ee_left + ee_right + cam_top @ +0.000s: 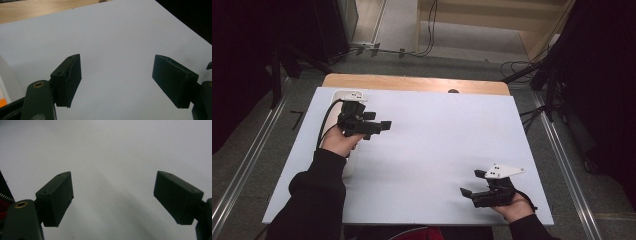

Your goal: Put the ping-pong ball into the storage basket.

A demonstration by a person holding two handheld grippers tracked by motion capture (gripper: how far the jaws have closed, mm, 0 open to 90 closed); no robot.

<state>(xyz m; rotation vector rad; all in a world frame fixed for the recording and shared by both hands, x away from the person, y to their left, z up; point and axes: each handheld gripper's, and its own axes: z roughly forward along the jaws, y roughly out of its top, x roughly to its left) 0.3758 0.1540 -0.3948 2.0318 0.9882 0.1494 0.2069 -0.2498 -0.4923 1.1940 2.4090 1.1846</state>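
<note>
A person's left hand holds my left gripper (380,125) over the far left of the white tabletop (437,140), jaws pointing right. In the left gripper view my left gripper (117,75) stands open with only bare white surface between its black pads (71,77). Near the table's front right edge, my right gripper (469,183) points left with its grey three-cornered plate (504,171) on top. The right gripper view has my right gripper (113,195) open as well, nothing between its pads (58,195).
A long white object (349,95) lies along the table's left side, partly under the left hand; its edge with an orange spot (4,86) is at the left gripper view's left. A wooden strip (412,83) borders the far edge. Cables and dark stands (542,70) surround the table.
</note>
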